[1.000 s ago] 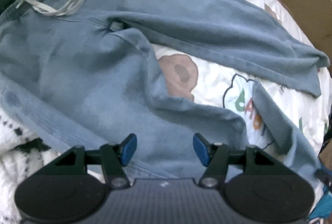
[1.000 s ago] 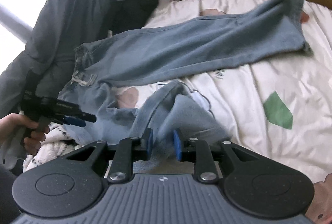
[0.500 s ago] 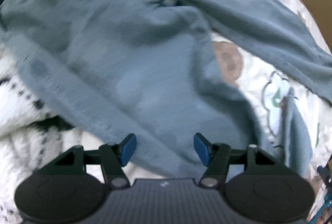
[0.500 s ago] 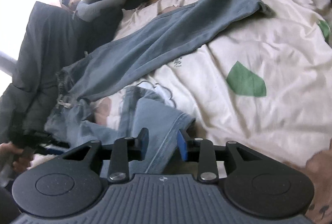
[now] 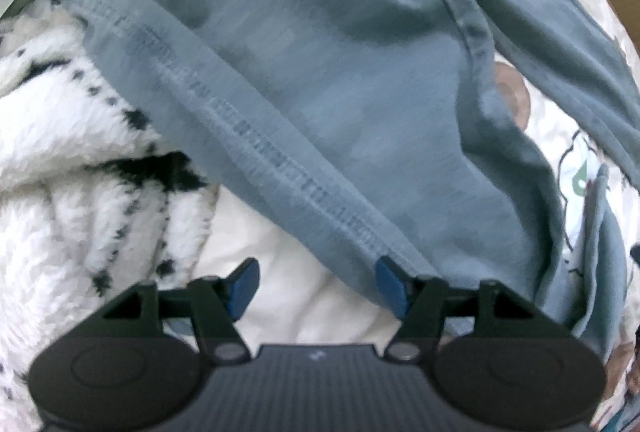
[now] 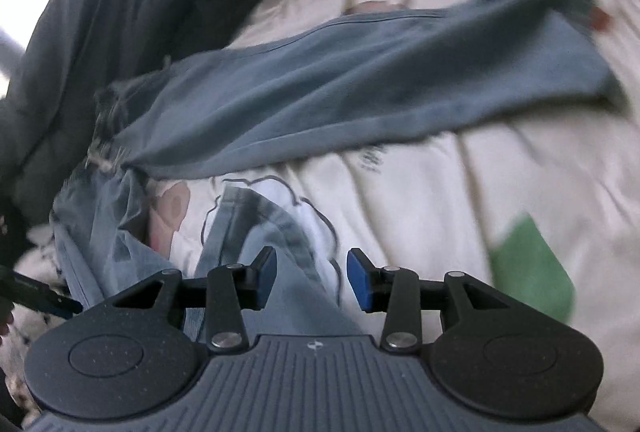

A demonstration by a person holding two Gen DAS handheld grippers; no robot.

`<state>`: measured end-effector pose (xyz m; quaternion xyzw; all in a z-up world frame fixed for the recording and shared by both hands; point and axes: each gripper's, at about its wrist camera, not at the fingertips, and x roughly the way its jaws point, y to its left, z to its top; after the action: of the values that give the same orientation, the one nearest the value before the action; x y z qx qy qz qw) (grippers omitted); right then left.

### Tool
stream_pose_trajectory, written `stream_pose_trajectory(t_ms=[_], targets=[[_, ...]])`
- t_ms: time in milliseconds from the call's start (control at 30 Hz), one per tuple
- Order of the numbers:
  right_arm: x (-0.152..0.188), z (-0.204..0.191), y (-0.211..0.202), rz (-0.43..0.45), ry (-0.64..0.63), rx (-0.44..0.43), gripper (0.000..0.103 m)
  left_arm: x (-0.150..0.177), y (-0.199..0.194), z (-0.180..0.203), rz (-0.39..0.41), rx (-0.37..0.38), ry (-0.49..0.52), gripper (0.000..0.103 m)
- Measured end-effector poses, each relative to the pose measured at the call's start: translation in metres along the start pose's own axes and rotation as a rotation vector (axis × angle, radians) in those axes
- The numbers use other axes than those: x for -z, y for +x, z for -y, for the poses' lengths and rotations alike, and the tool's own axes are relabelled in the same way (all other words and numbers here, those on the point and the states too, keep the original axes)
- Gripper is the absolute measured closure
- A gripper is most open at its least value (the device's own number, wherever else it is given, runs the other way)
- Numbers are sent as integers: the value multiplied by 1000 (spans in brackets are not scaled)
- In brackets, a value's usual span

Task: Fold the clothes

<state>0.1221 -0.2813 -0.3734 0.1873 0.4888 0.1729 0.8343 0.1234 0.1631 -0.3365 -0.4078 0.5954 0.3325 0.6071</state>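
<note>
Spreading the blue sweatpants [image 5: 340, 80] was seemingly underway, both the left gripper [image 5: 316, 282] and right gripper [image 6: 310, 274] gaping empty at frame bottom, the crumpled leg [image 6: 248, 232] needing pinching next.

The trousers [image 5: 340, 80] are faded blue. Beside them, the fleece blanket [image 5: 80, 160] is white with black marks. The sheet [image 6: 460, 200] is cream with a green patch

The left gripper [image 5: 316, 284] has its blue-padded fingers [image 5: 390, 282] spread wide, nothing between them. The right gripper [image 6: 311, 278] is likewise parted, its blue pads [image 6: 359, 278] apart and gripping nothing. Both point forward and downward.
</note>
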Motion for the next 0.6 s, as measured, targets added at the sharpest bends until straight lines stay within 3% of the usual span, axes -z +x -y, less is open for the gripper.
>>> stream_pose_trajectory(t_ms=[267, 500, 600], targets=[[-26, -25, 60, -138, -162, -31, 57, -1, -1, -4, 17, 58, -64, 36], [-24, -40, 76, -203, -294, -7, 52, 1, -29, -18, 103, 164, -105, 31], [-20, -50, 79, -229, -368, -7, 47, 1, -26, -18, 117, 144, -112, 28]])
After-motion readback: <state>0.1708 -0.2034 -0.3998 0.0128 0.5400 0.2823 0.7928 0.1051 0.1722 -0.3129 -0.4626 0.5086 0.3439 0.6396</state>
